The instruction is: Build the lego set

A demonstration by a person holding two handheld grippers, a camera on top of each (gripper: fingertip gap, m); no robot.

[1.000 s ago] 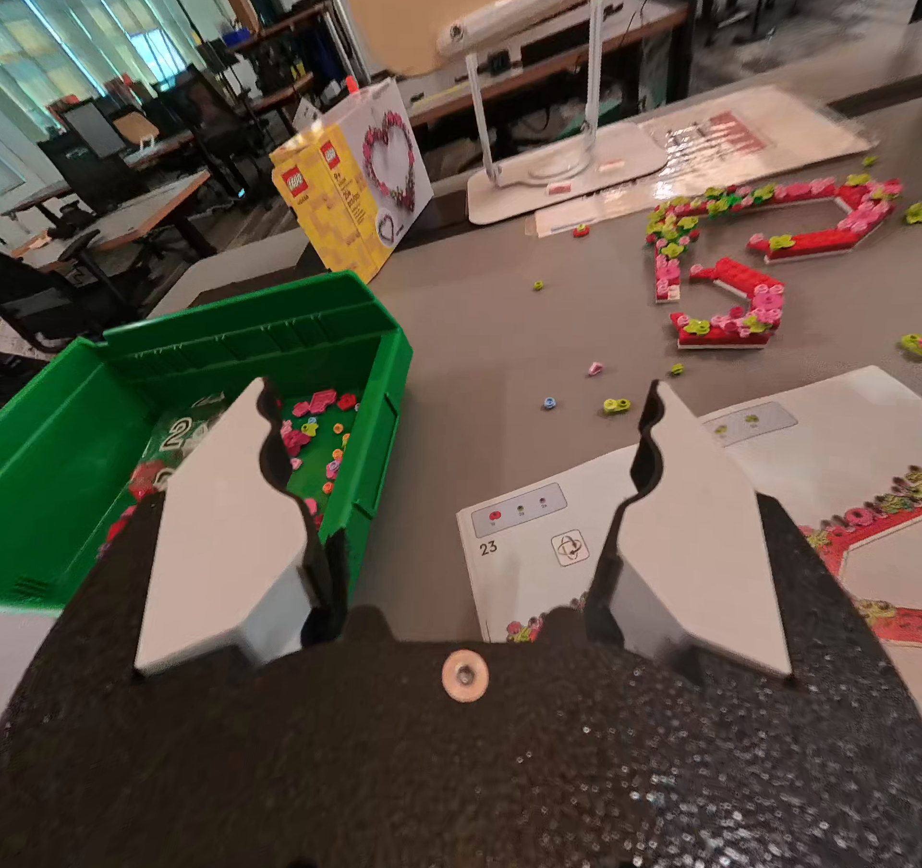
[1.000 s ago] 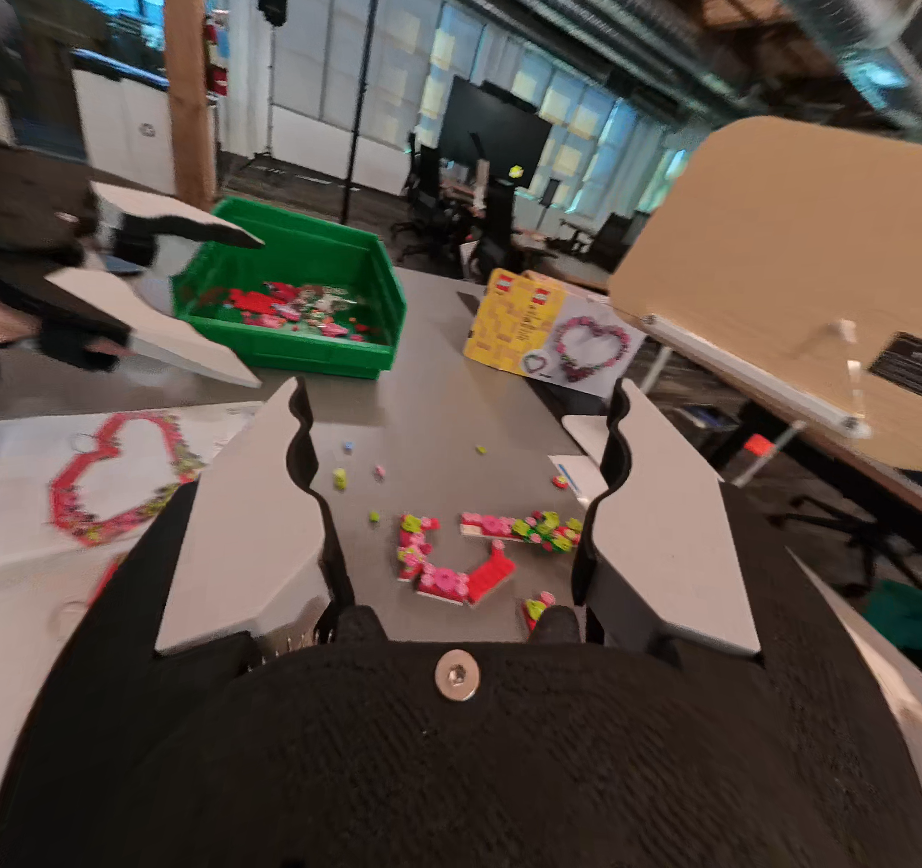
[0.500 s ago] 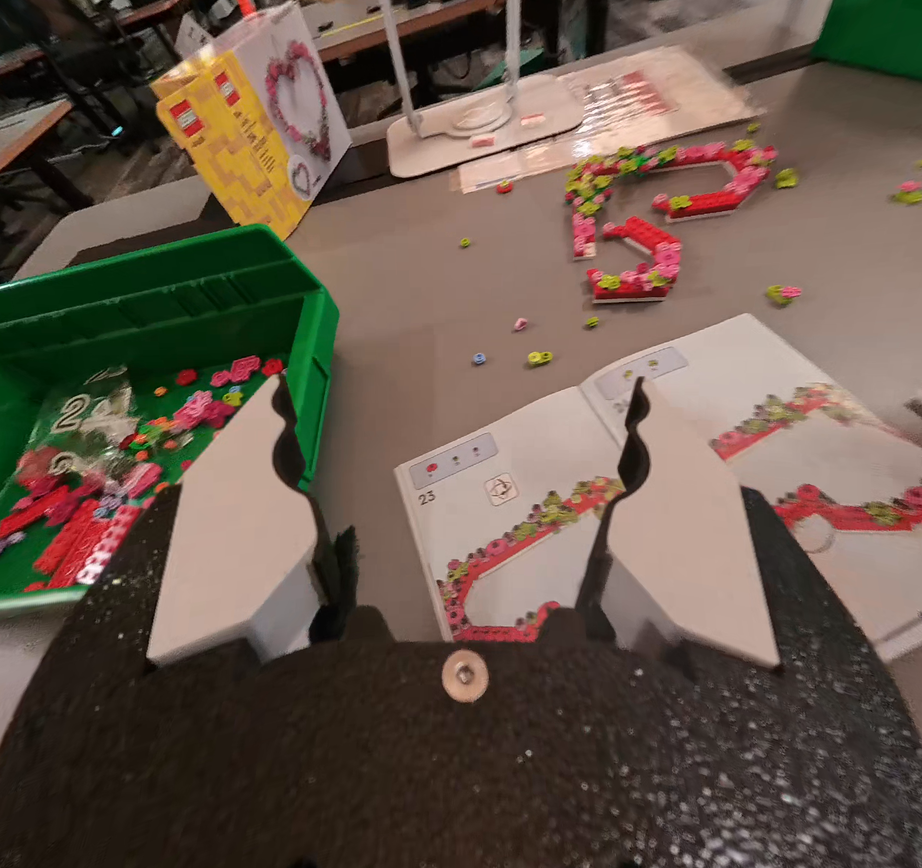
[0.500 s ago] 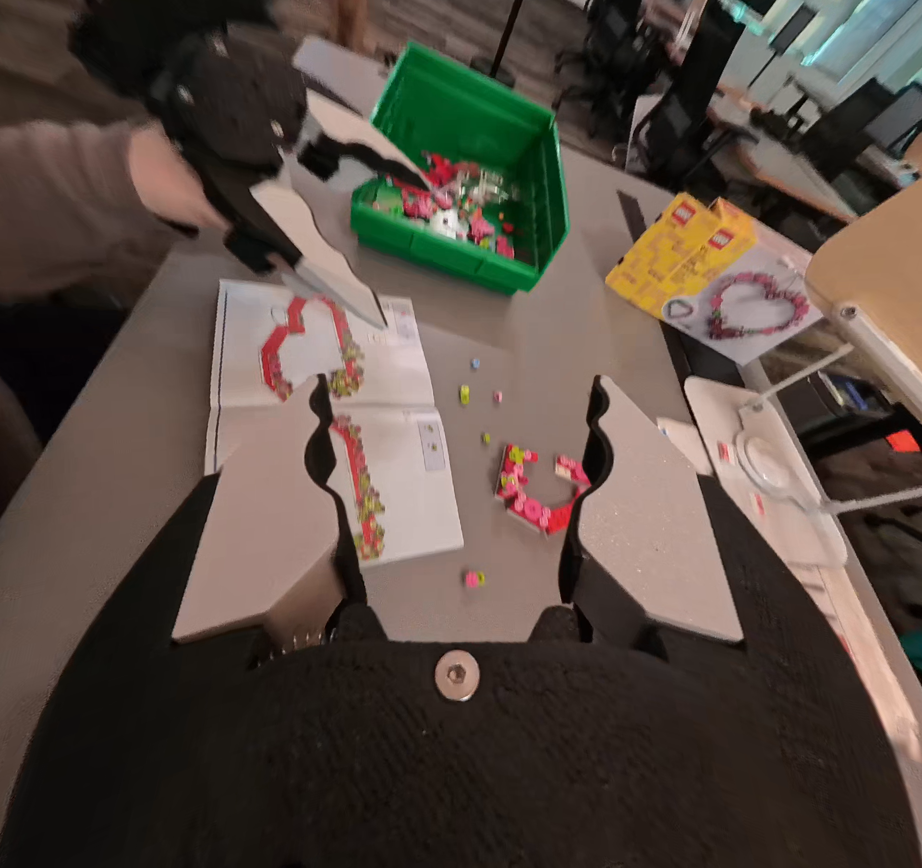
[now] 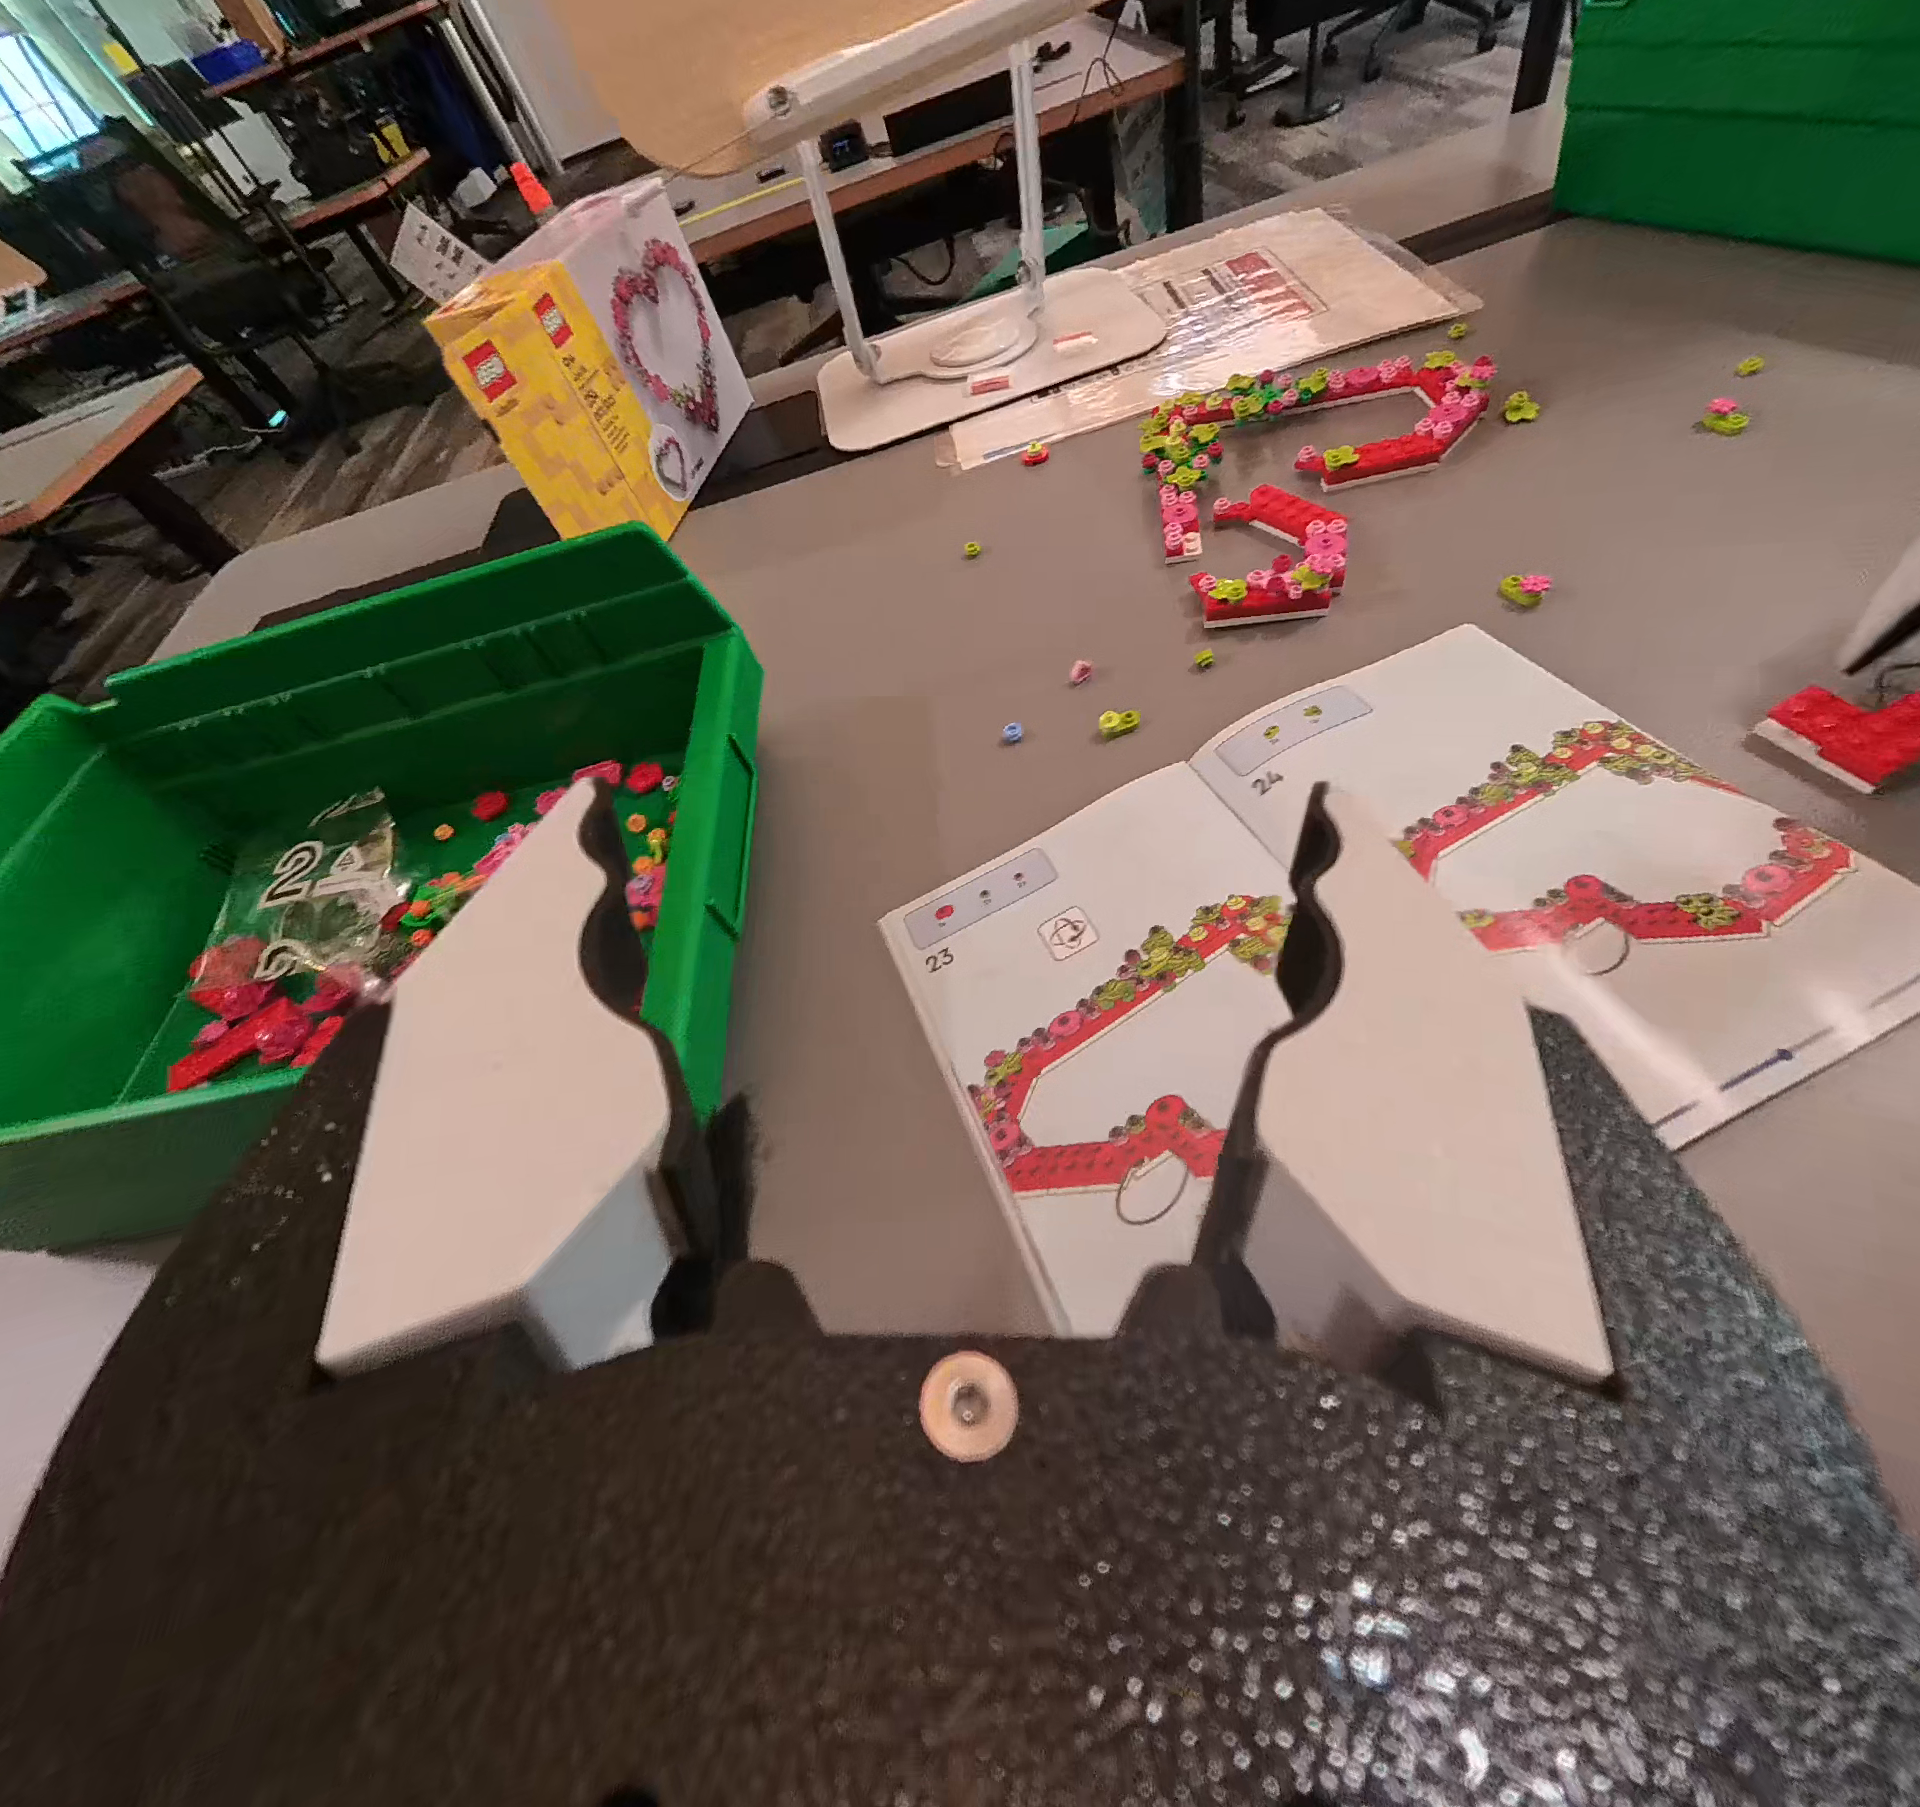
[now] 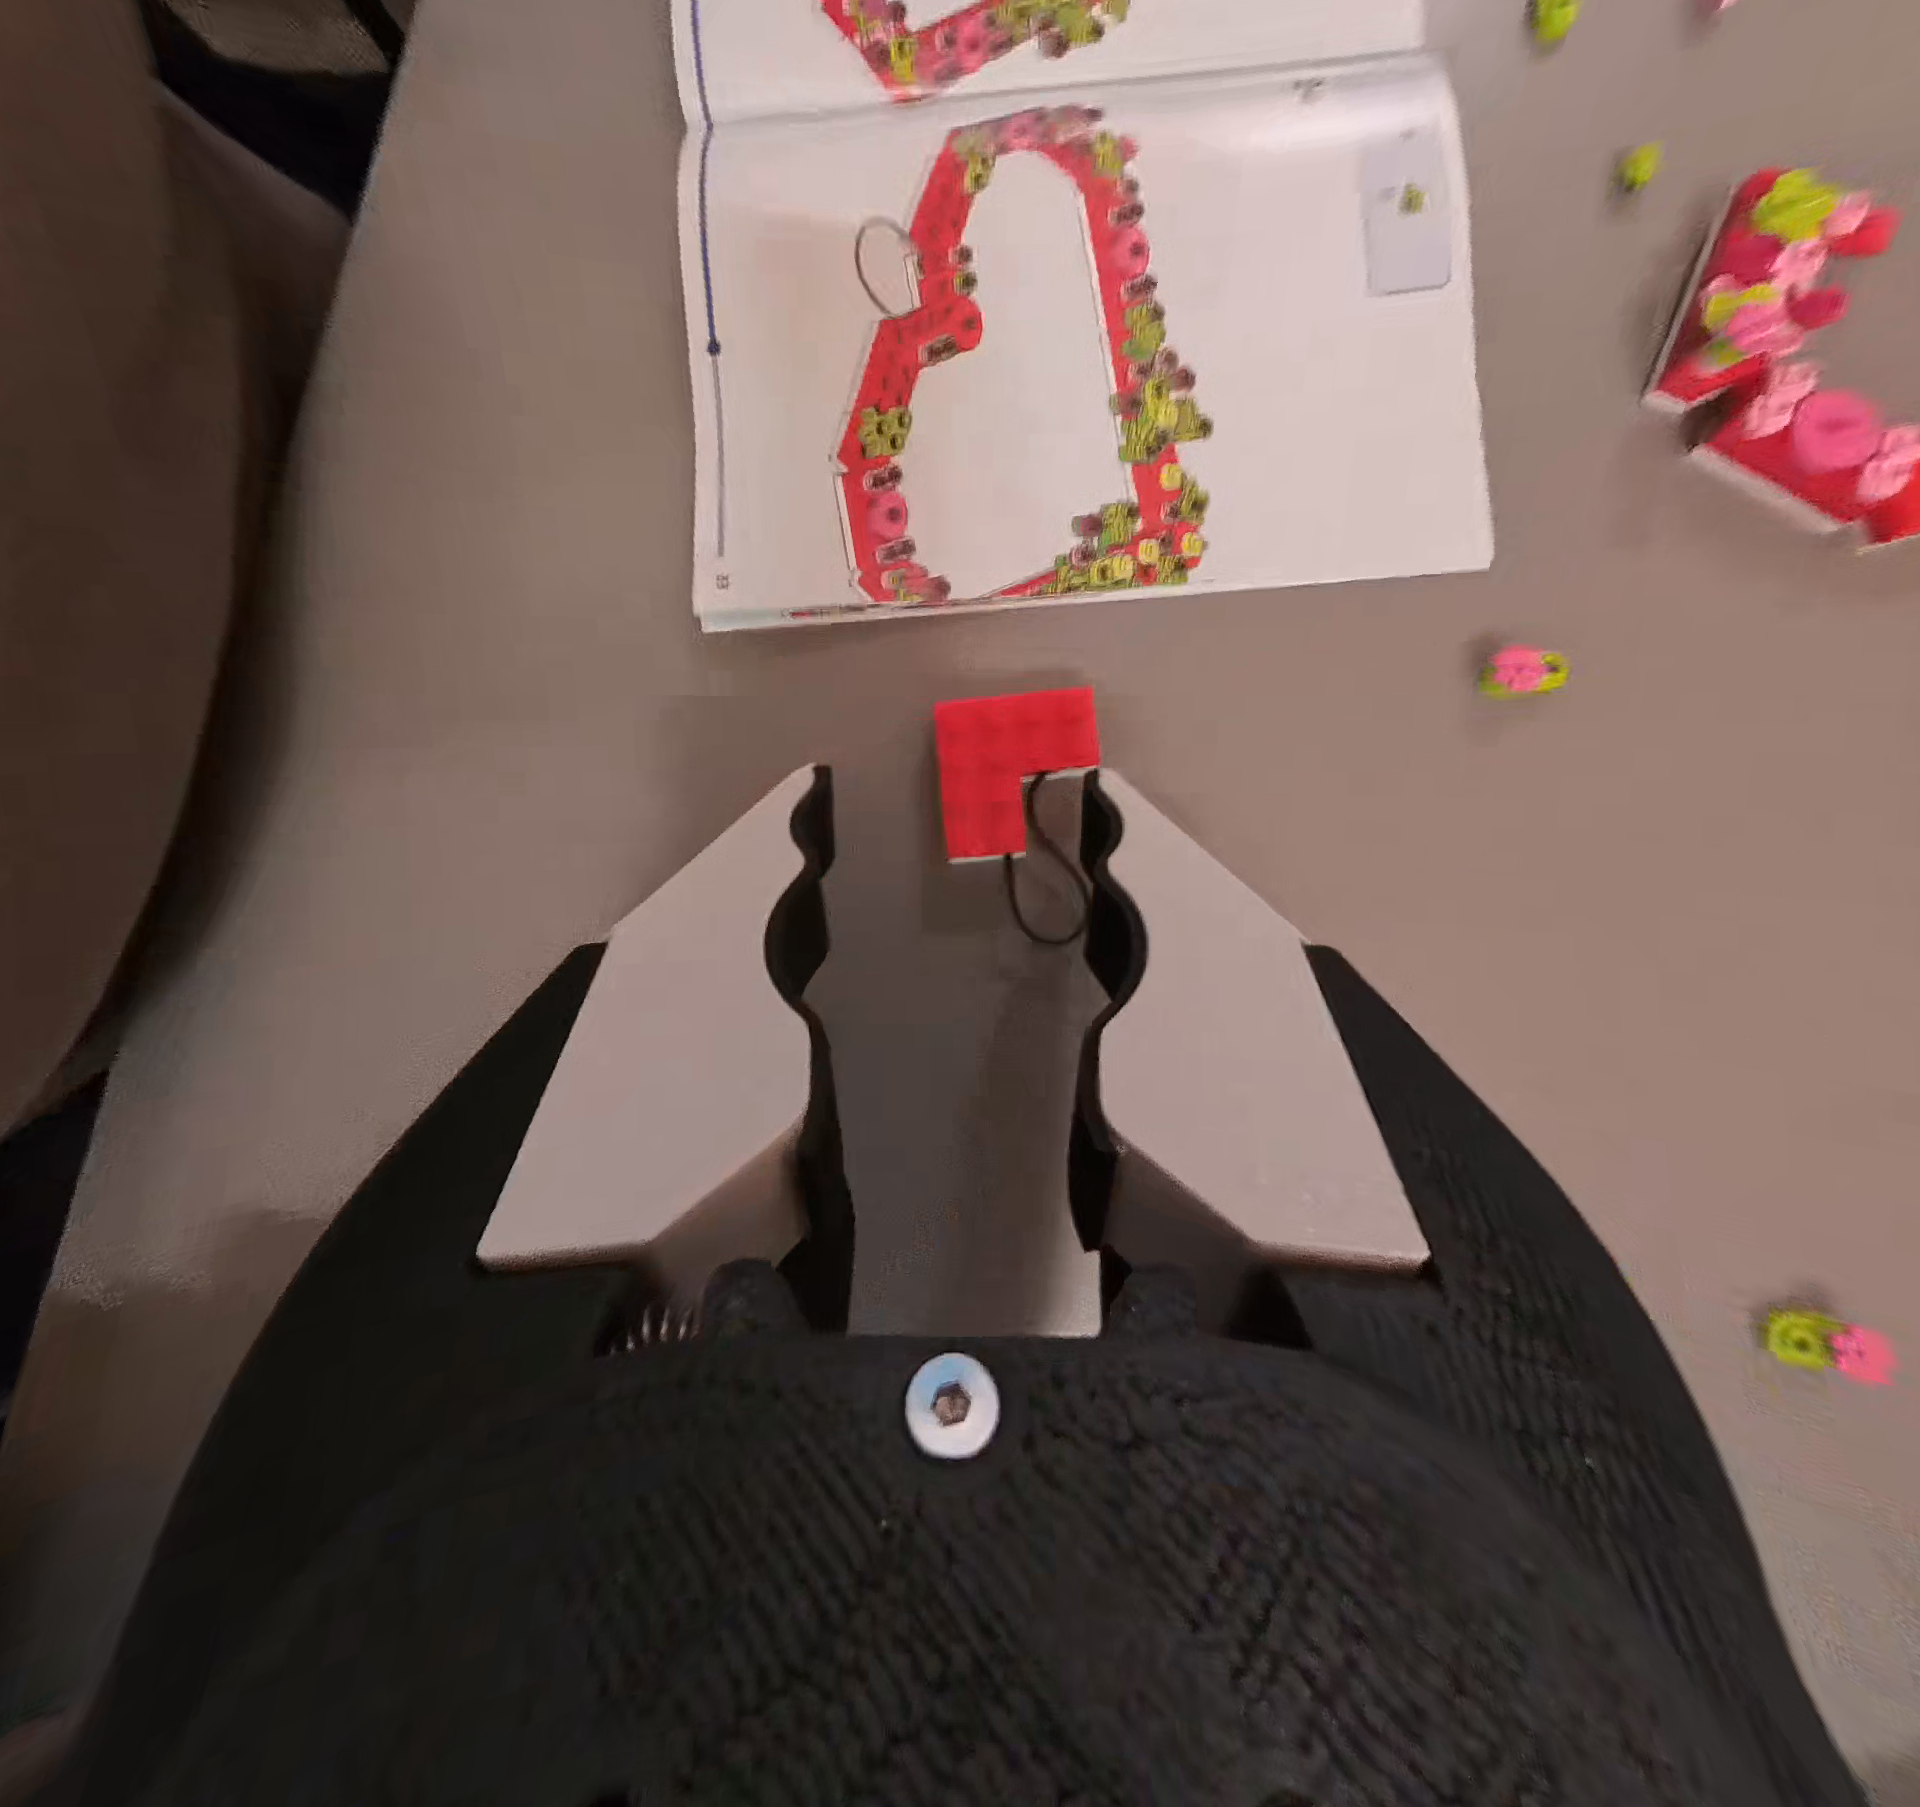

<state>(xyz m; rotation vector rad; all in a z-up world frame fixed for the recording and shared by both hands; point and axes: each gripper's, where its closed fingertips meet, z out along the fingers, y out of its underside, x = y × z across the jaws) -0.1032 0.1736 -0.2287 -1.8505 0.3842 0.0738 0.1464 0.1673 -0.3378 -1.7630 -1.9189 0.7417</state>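
My right gripper is open and points down at the grey table. A red L-shaped lego piece with a thin black loop lies just ahead, between the fingertips and closer to the right one. The same piece shows at the right edge of the left wrist view. My left gripper is open and empty, above the gap between the green bin of loose pieces and the open instruction booklet. Flower-covered red heart segments lie farther back on the table.
The booklet lies just beyond the red piece, and a flowered red segment lies to its right. Small loose flower pieces dot the table. A yellow lego box, a lamp base and stacked green bins stand at the back.
My right gripper has swung down from looking across the table to just over the red L-shaped piece, and its jaws have narrowed. My left gripper has risen and pulled back over the booklet.
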